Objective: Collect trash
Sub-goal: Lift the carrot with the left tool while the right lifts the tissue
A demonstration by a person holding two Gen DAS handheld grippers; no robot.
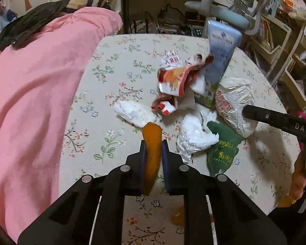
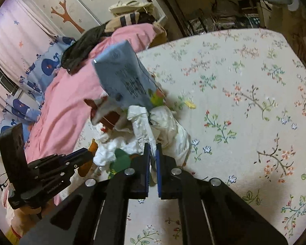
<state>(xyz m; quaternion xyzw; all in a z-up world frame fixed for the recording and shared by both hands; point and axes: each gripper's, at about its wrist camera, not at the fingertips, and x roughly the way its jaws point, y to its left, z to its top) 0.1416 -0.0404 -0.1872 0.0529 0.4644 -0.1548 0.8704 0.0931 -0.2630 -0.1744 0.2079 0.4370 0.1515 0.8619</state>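
Trash pile [image 1: 193, 106] on floral mattress [image 1: 116, 77], beside pink blanket [image 1: 40, 81]. Left gripper [image 1: 153, 147] clenched on orange peel [image 1: 152, 143], limp, light. Right gripper [image 2: 153, 151] pinches white wrapper [image 2: 144, 126] at pile's edge; crumpled, thin, likely tears, so grasp bunched folds.

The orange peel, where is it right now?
In the left wrist view the orange peel is pinched in the left claw, just in front of the white tissue.

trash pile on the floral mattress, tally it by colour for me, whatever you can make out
white crumpled tissue or paper: 3
orange peel: 2, one in the left claw, one on the mattress
red and white wrapper: 1
blue carton: 1
green wrapper: 1
total: 8
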